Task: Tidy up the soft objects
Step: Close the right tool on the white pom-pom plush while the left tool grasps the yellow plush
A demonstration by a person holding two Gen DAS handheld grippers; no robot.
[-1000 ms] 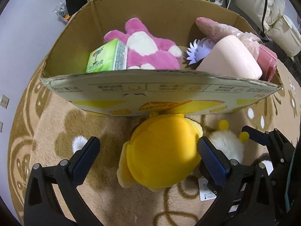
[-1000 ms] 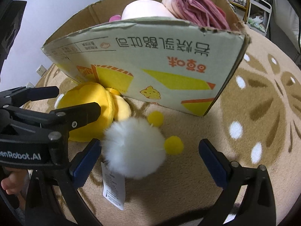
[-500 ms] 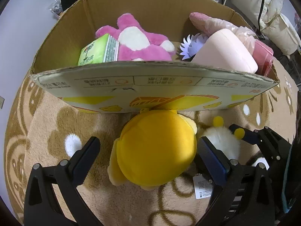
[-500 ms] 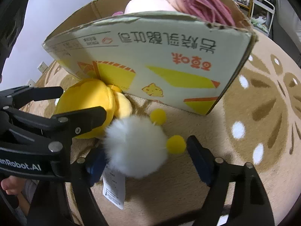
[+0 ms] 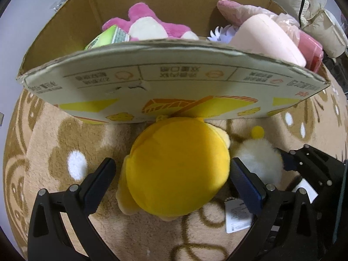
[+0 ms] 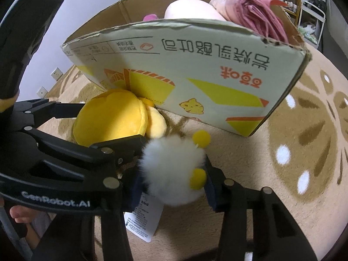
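Observation:
A round yellow plush (image 5: 177, 167) lies on the carpet against the front wall of a cardboard box (image 5: 174, 82). My left gripper (image 5: 171, 180) is open, its jaws on either side of the yellow plush, the right pad close to it. My right gripper (image 6: 174, 182) is shut on a white fluffy plush (image 6: 171, 169) with yellow pompoms, just right of the yellow plush (image 6: 113, 117). The white plush also shows in the left wrist view (image 5: 256, 161). A paper tag (image 6: 143, 219) hangs from it.
The box (image 6: 195, 65) holds a pink plush (image 5: 150, 24), a green tissue pack (image 5: 104, 39), a pale pink cushion (image 5: 267, 37) and bagged pink cloth (image 6: 256, 10). A beige patterned carpet (image 6: 304, 130) lies all around. Furniture stands behind.
My right gripper has closed onto the white fluffy plush. My left gripper has moved forward around the yellow plush, closer to the box.

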